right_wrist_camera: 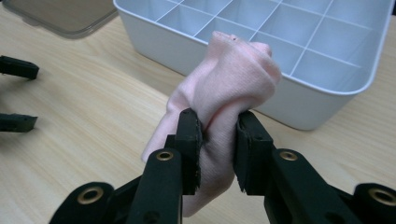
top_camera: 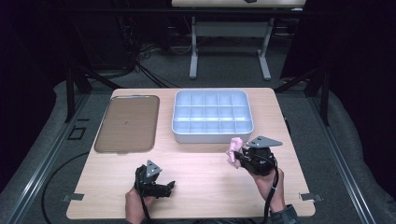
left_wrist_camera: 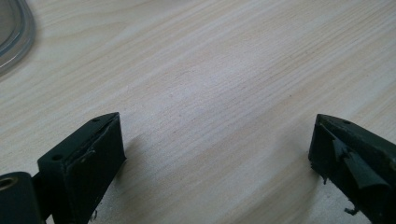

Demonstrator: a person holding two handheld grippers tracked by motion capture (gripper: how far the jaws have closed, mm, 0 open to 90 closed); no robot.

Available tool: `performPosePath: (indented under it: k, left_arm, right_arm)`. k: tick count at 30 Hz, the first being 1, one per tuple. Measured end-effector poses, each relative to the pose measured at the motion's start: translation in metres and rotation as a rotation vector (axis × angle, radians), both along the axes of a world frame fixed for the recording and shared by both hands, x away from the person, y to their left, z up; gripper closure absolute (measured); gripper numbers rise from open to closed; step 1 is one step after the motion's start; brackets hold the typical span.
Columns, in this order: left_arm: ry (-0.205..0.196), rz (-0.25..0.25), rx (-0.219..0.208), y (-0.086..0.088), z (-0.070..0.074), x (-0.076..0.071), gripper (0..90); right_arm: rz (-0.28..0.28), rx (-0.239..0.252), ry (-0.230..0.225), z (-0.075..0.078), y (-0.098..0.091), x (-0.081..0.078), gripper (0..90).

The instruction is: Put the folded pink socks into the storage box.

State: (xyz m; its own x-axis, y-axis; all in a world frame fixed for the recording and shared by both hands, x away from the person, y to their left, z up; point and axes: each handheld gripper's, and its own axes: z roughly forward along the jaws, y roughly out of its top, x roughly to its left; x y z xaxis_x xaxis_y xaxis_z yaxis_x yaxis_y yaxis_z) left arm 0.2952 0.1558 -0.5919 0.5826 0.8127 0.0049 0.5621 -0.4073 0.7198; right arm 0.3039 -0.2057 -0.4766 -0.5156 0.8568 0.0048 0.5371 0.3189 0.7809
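The right claw (right_wrist_camera: 218,140) is pinching a rolled pale pink sock (right_wrist_camera: 233,79) across its middle, holding it clear of the wooden surface (top_camera: 196,186), just in front of the near wall of the white compartment box (top_camera: 212,136). The sock is looking soft, light and squashy, bulging above the pads; a grip across the thick of the roll seems best, since a loose end could be slipping out. The left claw (left_wrist_camera: 217,154) is resting wide open over bare wood, holding nothing. The box rim is standing as the one edge to be clearing, and its cells are all lying free. A clear lid (top_camera: 127,123) is lying left of the box, well apart.
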Motion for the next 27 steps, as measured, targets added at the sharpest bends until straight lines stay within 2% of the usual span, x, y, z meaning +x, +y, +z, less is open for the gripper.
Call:
performPosePath:
  k: [12, 18, 27]
  left_arm:
    - [0.001, 0.003, -0.003, 0.0, 0.0, 0.0, 3.1]
    - [0.001, 0.002, -0.003, 0.0, 0.0, 0.0, 3.1]
    - [0.001, 0.002, -0.003, 0.0, 0.0, 0.0, 3.1]
  right_arm:
    - [-0.054, -0.026, -0.075, 0.014, -0.014, 0.014, 73.2]
    - [-0.086, -0.028, -0.111, 0.016, -0.021, 0.027, 73.2]
    - [-0.111, -0.057, -0.175, 0.021, -0.025, 0.048, 73.1]
